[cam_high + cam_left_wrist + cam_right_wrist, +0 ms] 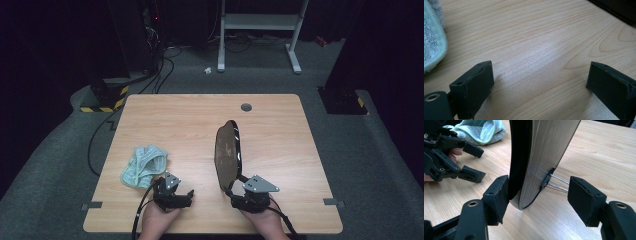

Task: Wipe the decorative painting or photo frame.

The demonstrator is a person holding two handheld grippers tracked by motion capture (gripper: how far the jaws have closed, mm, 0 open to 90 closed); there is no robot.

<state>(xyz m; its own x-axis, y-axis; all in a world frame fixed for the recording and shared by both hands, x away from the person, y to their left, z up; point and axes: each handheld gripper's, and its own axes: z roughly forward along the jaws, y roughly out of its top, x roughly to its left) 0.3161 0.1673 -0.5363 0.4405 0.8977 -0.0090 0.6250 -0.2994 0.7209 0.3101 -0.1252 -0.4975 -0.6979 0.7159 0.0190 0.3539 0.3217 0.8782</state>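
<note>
A pale wood-grain table (280, 115) with a smooth, faintly sheened top is seen under a soft, looped terry cloth (144, 165) in mint green. An oval mirror (541, 152) is shown with a glossy black rim, a streaked, brushed-looking grey back and a thin, shiny metal wire stand (559, 182). The right gripper (537, 200) and left gripper (540, 82) are fitted with matt black, slightly rough plastic jaws, with small metal-ringed holes at their bases.

Cloth (144, 165) on table (190, 115) at left, upright mirror (227, 152) to its right — left tool (184, 196) just before cloth, right tool (235, 196) at mirror's base.
</note>
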